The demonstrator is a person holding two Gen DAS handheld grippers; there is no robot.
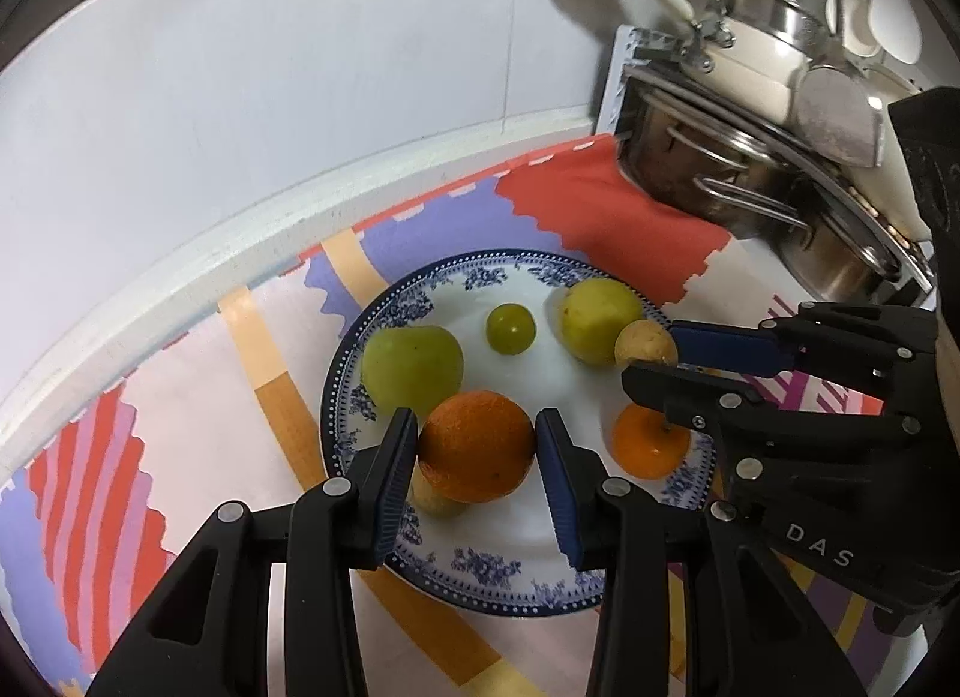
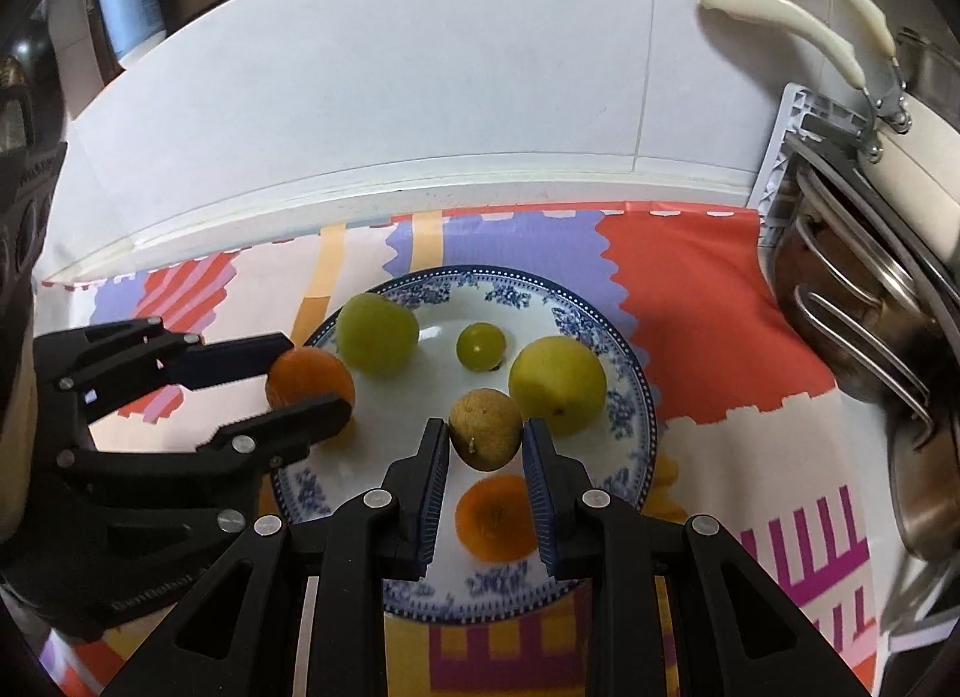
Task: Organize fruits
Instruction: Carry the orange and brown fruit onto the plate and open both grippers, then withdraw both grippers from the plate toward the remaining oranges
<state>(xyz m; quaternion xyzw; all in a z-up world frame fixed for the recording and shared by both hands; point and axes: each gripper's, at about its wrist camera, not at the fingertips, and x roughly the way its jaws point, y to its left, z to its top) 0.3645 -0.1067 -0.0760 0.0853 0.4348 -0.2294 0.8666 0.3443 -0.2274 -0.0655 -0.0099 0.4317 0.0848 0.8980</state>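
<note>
Left gripper point(image 1: 477, 451) clamps orange point(image 1: 477, 446) above plate point(image 1: 480, 571); right gripper point(image 2: 486, 445) grips brown fruit point(image 2: 486, 428), possibly passionfruit, small orange point(image 2: 497, 517) beneath.

Home kitchen: stacked steel pots point(image 1: 780, 205), tiled wall point(image 2: 420, 85).

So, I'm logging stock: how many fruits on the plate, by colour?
Orange: 2, big orange in left claw, small orange
Green: 2, large green fruit, small green fruit
Yellow-green: 1, yellow-green fruit
Tan: 1, tan fruit in right claw
Total: 6; a tan shape under the big orange is unclear
</note>
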